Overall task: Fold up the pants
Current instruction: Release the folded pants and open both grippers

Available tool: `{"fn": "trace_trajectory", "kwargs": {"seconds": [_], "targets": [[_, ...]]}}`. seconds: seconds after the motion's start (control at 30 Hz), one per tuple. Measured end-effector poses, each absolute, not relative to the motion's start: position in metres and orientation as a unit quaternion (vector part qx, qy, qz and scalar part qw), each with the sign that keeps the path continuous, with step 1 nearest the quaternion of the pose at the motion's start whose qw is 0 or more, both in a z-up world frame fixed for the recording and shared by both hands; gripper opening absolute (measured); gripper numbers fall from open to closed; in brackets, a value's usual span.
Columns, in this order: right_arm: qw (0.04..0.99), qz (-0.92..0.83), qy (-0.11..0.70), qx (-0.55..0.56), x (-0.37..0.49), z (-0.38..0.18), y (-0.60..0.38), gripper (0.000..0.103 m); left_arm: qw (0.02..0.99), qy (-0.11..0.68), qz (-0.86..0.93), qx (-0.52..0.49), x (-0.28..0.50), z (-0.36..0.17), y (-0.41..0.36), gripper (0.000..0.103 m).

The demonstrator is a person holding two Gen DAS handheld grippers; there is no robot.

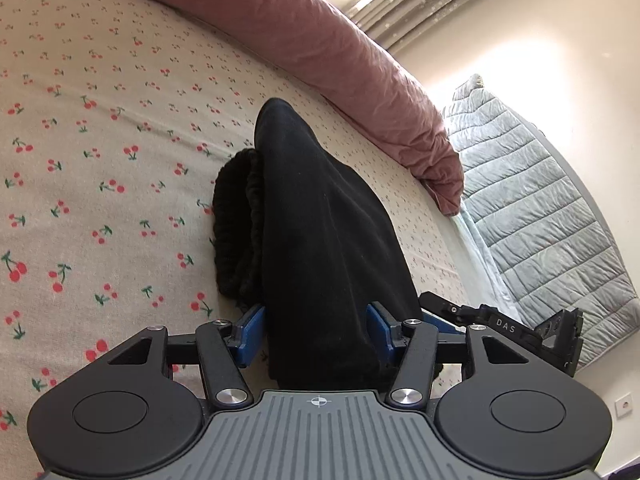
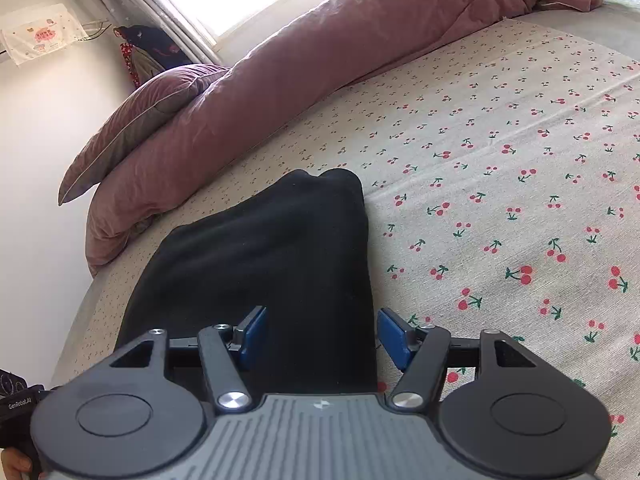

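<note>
Now black pants (image 1: pixel 320 220) between both grippers' spread fingers (image 1: pixel 252 330), grip unclear

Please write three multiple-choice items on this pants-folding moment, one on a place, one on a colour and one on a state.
1. Where do the pants lie?
A. on a wooden floor
B. on the cherry-print bedsheet
C. inside a laundry basket

2. What colour is the duvet along the far side of the bed?
A. dusty pink
B. bright green
C. white

3. How do the fingers of the left gripper stand?
A. pressed together with nothing between them
B. spread, with black cloth between them
C. out of view

Answers: 1 B, since the black cloth rests on the printed sheet in both wrist views. 2 A, since the bunched duvet reads dusty pink. 3 B, since the blue pads sit apart on either side of the cloth.
</note>
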State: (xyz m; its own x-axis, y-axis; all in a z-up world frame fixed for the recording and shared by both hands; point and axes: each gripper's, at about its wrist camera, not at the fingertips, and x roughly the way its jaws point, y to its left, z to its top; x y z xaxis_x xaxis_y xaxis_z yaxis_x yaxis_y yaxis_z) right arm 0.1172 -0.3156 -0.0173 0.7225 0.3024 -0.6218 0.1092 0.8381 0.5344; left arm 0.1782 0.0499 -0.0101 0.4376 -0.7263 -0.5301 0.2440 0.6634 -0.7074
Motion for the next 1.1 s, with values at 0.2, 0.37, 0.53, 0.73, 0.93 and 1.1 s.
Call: {"fn": "trace_trajectory", "kwargs": {"seconds": [0.2, 0.37, 0.53, 0.73, 0.93, 1.1], "targets": [[0.882, 0.060, 0.375, 0.278, 0.110, -0.019, -0.310, 0.063, 0.822, 0.432, -0.293, -0.229, 0.168, -0.012, 0.037, 0.021], [0.888, 0.040, 0.372, 0.268, 0.103, -0.014, -0.304, 0.054, 0.845, 0.393, -0.295, -0.212, 0.155, 0.010, 0.037, 0.012], [0.899, 0.059, 0.370, 0.226, 0.095, -0.010, -0.290, 0.054, 0.855, 0.409, -0.270, -0.172, 0.159, 0.009, 0.040, 0.013], [0.898, 0.052, 0.388, 0.201, 0.092, -0.027, -0.285, 0.054, 0.861, 0.428, -0.252, -0.105, 0.159, -0.011, 0.026, 0.019], [0.910, 0.043, 0.370, 0.185, 0.075, -0.006, -0.292, 0.055, 0.888, 0.391, -0.232, -0.062, 0.135, 0.017, 0.022, 0.052], [0.915, 0.031, 0.359, 0.181, 0.063, 0.012, -0.293, 0.062, 0.899, 0.372, -0.224, -0.058, 0.112, 0.037, 0.017, 0.074]]}}
